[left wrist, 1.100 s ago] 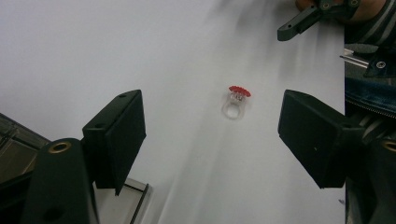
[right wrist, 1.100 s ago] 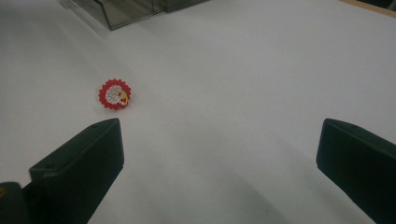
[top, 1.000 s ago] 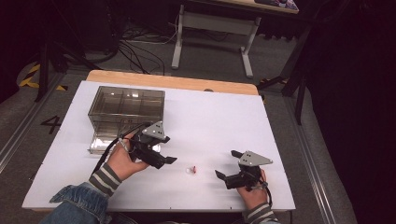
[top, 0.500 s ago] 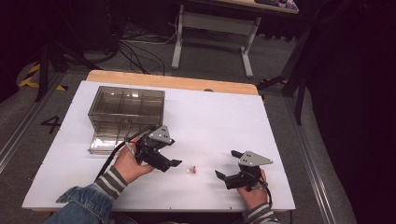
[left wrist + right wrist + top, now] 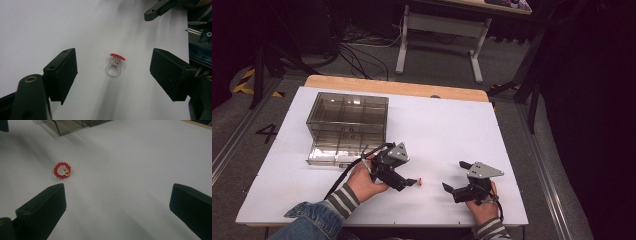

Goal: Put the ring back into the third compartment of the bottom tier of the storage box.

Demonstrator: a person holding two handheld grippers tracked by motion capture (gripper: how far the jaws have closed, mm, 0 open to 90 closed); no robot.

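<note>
Ring (image 5: 115, 65) on bare white table (image 5: 452, 120), between wide-open jaws of left gripper (image 5: 113, 75) — untouched. Step judged: approach for pickup. Next: lower, centre, close gently on thin clear band. Right gripper (image 5: 117, 207) open, empty, nearby. Farther — compartment box (image 5: 347, 125).

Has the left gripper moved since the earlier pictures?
Yes. In the high view the left gripper has shifted away from the clear drawer box, toward the small red-topped ring on the table; jaws open.
</note>
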